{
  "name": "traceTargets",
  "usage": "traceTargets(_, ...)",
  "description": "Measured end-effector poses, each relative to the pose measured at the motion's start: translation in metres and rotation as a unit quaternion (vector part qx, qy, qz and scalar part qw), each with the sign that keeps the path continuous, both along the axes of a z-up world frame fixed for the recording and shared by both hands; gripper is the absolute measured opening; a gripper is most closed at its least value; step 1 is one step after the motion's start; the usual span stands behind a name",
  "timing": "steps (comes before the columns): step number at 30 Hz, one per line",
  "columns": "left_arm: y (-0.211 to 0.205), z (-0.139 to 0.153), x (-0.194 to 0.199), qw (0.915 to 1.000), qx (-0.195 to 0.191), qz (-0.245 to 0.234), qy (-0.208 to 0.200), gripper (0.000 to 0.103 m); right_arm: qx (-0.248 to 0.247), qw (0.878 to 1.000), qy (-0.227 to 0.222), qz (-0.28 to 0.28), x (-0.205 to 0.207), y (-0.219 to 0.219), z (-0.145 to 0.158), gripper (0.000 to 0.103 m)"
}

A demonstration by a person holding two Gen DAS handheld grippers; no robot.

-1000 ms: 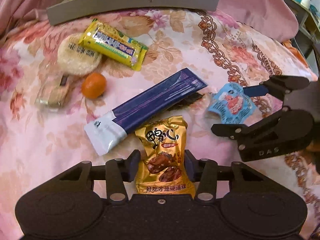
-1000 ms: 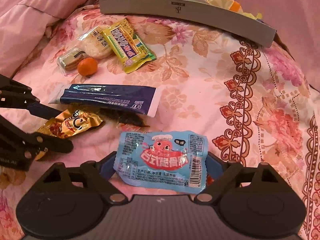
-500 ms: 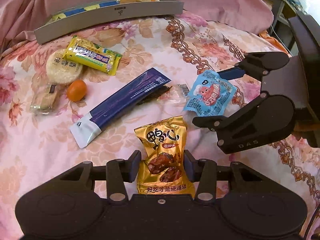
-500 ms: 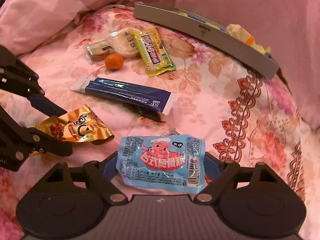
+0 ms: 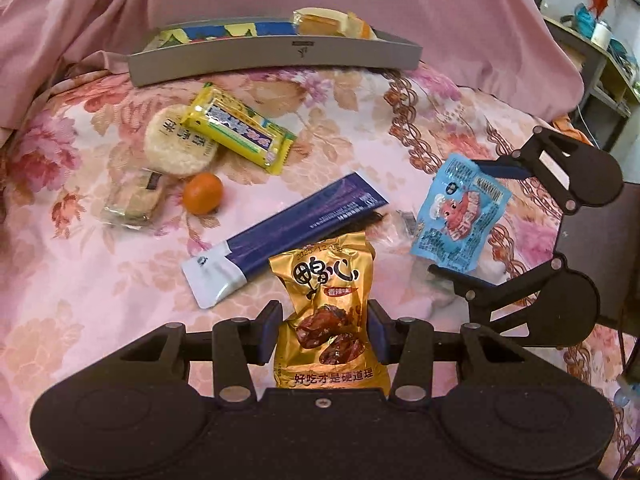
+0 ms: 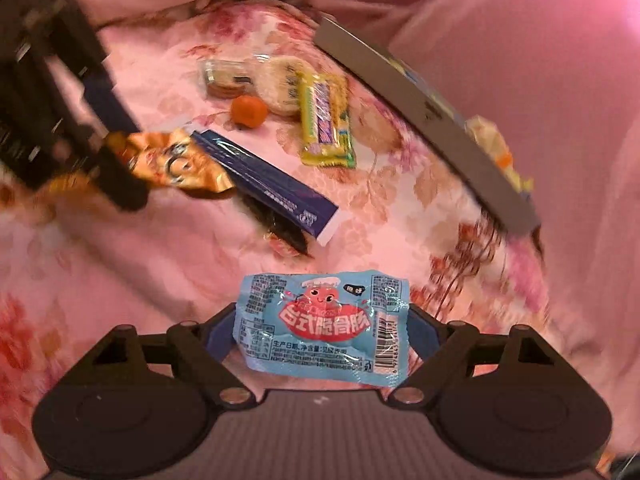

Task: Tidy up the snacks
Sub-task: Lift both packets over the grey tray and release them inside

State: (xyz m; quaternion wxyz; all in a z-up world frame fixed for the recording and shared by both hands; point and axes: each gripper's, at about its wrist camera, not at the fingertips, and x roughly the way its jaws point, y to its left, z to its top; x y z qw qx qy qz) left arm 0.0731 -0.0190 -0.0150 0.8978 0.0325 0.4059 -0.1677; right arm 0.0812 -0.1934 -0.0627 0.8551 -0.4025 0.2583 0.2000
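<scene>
Both grippers are loaded, so the step in hand looks like carrying two packets to the grey tray (image 5: 276,58) at the far edge of the floral bedspread (image 5: 100,288). The left gripper (image 5: 323,330) pinches a gold snack packet (image 5: 326,316) across its lower half, the printed top standing free above the fingers; the right gripper (image 6: 320,330) clamps a light blue snack packet (image 6: 325,326) by its side edges, jaws wide because the packet is wide. The tray already holds a few wrapped items, including a clear-wrapped cake (image 5: 320,22) at its right end, so the sensible drop zone is probably the barer middle or left part. To do this well, bring each packet over the tray's front wall before letting go, since the wall stands up from the soft cloth and a low approach could snag the dangling packet or push the tray. Take the grippers in one after the other, as they sit close together here. Loose on the cloth and waiting are a yellow wafer bar (image 5: 238,134), a round rice cracker (image 5: 178,146), a small orange (image 5: 202,193), a clear-wrapped biscuit (image 5: 134,200) and a long navy sachet (image 5: 280,236); pass above them rather than dragging across.
</scene>
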Motion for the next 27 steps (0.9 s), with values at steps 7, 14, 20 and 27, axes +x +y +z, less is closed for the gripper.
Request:
traceTargets(7, 0.002, 0.012, 0.008, 0.9995, -0.013, 0.007, -0.029, 0.047, -0.035, 0.998, -0.053, 0.015, 0.002, 0.003, 0.001, 0.087)
traceTargets(14, 0.008, 0.039, 0.041, 0.9961, -0.032, 0.044, -0.069, 0.047, 0.000, 0.996, -0.092, -0.003, 0.027, -0.002, 0.029, 0.087)
traceTargets(20, 0.020, 0.071, 0.084, 0.9890, -0.041, 0.090, -0.110, 0.047, 0.029, 0.990, -0.141, -0.009, 0.056, 0.003, 0.062, 0.088)
traceTargets(27, 0.035, 0.105, 0.154, 0.9765, -0.050, 0.154, -0.142, 0.048, 0.076, 0.978, -0.192, -0.017, 0.106, 0.022, 0.099, 0.088)
